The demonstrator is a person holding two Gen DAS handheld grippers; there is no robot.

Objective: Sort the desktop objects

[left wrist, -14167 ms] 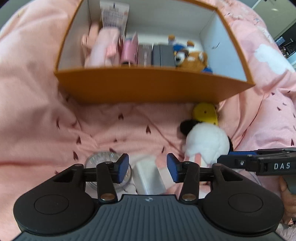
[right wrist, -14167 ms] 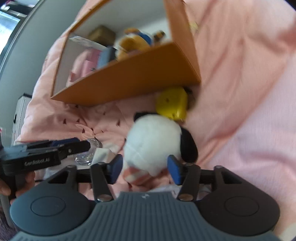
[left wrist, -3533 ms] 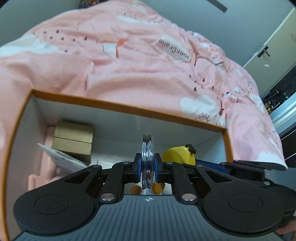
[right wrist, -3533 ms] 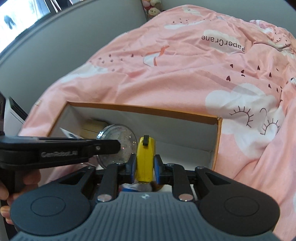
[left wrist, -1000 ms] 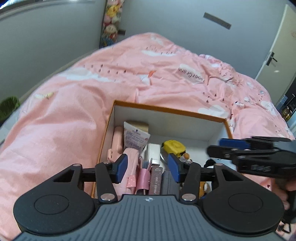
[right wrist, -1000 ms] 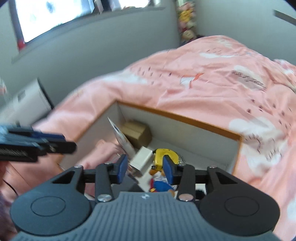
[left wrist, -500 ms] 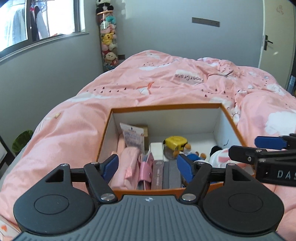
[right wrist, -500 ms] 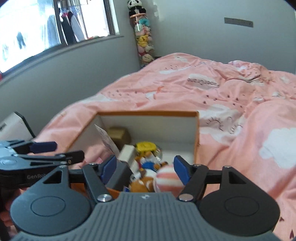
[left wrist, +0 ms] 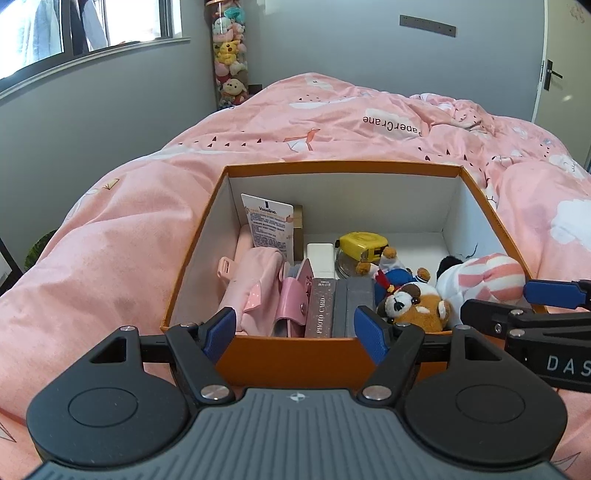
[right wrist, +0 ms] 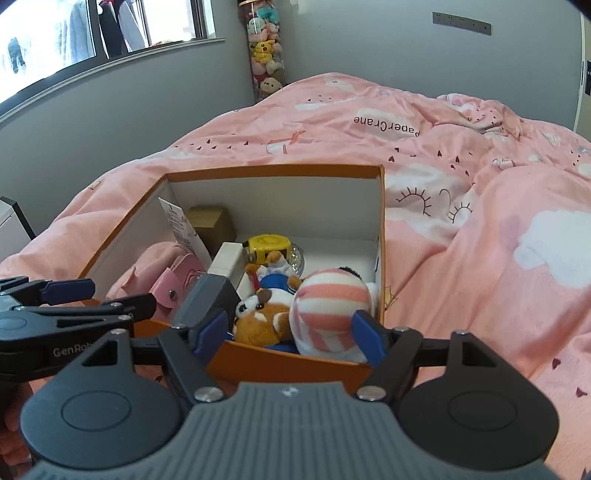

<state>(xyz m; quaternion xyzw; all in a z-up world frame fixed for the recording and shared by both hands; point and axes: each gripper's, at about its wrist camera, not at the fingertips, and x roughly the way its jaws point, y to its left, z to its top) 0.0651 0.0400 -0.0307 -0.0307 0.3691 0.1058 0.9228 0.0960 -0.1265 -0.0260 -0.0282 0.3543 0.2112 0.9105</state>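
Observation:
The orange box [left wrist: 295,354] sits on the bed and holds several sorted items. Among them are a yellow tape measure [left wrist: 364,243], a clear round dish [left wrist: 345,264], a white charger [left wrist: 320,258], a striped white plush [left wrist: 480,273], a brown plush [left wrist: 413,306], a Vaseline tube [left wrist: 269,225] and a pink pouch [left wrist: 251,284]. My left gripper [left wrist: 293,326] hangs open and empty before the box's near wall. My right gripper [right wrist: 288,334] is at the near right corner, jaws opening with nothing held; the striped plush [right wrist: 332,306] lies beyond them in the box [right wrist: 288,358].
A rumpled pink duvet [left wrist: 369,122] surrounds the box on every side. Grey walls, a window [right wrist: 92,33] and a tall column of plush toys [left wrist: 229,55] stand behind. A door [left wrist: 565,81] is at the far right. Each gripper appears at the other view's edge.
The dish and the tape measure, gripped 3.5 s ago, now lie in the box. Over the last second both grippers drew back from the box, and their jaws spread wide.

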